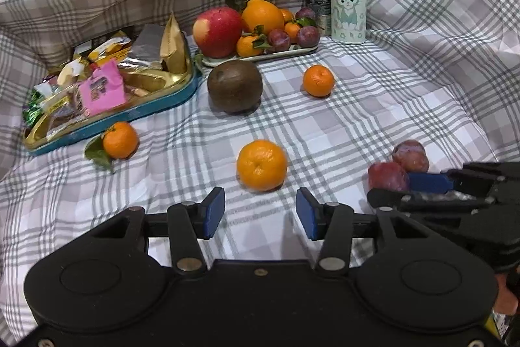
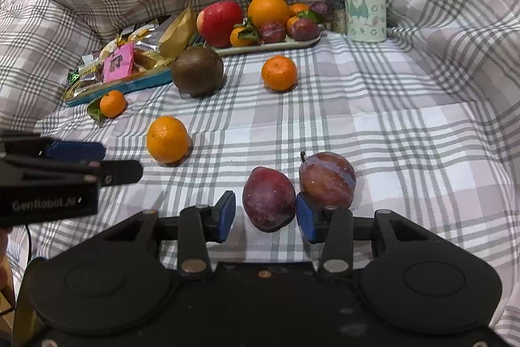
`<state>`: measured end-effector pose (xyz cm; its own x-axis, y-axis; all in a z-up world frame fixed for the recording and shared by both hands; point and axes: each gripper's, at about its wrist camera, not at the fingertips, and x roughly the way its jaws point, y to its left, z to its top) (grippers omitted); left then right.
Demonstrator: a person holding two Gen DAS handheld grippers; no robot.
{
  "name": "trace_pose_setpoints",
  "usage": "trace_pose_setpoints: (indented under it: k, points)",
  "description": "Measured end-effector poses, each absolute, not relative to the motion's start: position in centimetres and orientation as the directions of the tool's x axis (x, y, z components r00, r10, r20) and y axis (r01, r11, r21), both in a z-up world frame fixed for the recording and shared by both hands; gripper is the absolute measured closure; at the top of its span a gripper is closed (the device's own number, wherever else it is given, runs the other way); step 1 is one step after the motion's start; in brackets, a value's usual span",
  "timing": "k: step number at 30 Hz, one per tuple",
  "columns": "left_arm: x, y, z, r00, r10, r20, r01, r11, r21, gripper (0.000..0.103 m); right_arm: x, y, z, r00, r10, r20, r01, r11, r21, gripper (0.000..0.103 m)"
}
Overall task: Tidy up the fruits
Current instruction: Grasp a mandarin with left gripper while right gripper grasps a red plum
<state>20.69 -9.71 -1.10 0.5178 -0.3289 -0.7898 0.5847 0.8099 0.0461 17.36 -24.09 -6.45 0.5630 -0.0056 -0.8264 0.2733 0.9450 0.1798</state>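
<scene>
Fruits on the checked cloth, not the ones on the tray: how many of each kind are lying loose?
Mandarins: 3
Plums: 2
Brown round fruit: 1
Total: 6

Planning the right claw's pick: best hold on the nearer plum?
Grip the nearer plum across its belly, coming in low along the right claw axis. It already sits between the open blue pads, narrow enough to fit. The right pad is close to the second plum, so watch for nudging it.
</scene>
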Motion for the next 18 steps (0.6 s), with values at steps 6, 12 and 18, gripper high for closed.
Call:
trace_pose_setpoints:
  k: [6,12,18]
  points:
    - [22.4,-10.8,-1.7,0.523,-0.322,-0.789,0.585,0.809,0.059,0.047,17.8,-24.3,-7.0,0.564,0.004,-0.826,0.275,0.942,0.192,0.059]
    - [23.9,-11.3,-2.8,0.483,-0.329,-0.811,0.574,0.819,0.011,0.047,17.9,-24.5,-7.1,0.566,0.01,-0.824,0.271,0.942,0.197,0.059]
    - [24.8,-11.4,-3.5,0.47,-0.318,-0.823,0.554,0.832,-0.006,0.047,18.0,-24.4,-7.1,0.571,0.008,-0.821,0.271,0.942,0.197,0.059]
